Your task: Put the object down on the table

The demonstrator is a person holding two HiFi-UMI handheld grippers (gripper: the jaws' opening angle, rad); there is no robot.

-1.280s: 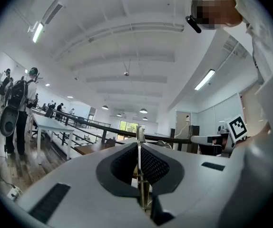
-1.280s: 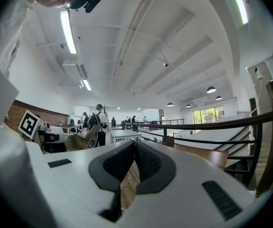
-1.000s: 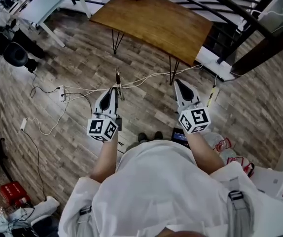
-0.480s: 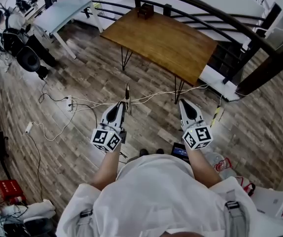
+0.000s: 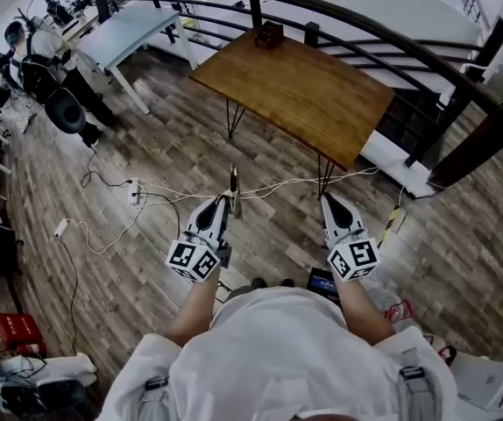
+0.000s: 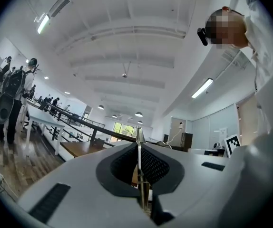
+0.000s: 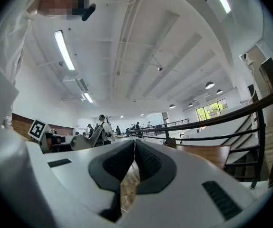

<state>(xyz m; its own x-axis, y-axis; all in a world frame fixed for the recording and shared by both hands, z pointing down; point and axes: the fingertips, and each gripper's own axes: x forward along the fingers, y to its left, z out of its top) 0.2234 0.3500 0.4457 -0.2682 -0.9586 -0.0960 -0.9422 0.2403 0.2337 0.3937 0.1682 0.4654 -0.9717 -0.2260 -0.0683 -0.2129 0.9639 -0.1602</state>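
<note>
A thin, flat, metal-looking strip (image 5: 233,182) sticks forward out of my left gripper (image 5: 223,202), which is shut on it. In the left gripper view the strip (image 6: 138,139) stands edge-on between the closed jaws. My right gripper (image 5: 329,202) is shut with nothing in it; in the right gripper view its pads (image 7: 129,158) meet. Both grippers are held level over the wooden floor, short of the brown wooden table (image 5: 304,86), which stands ahead on black hairpin legs. The table (image 7: 208,153) also shows in the right gripper view.
A small dark box (image 5: 269,35) sits at the table's far edge. A black railing (image 5: 383,33) runs behind it. White cables and power strips (image 5: 133,193) lie on the floor at the left. A white desk (image 5: 129,26) and people (image 5: 46,64) are at far left; bags (image 5: 400,310) lie at right.
The wooden table has come nearer and lower in the head view as both grippers moved forward towards it. The left gripper still holds the strip; the right stays shut.
</note>
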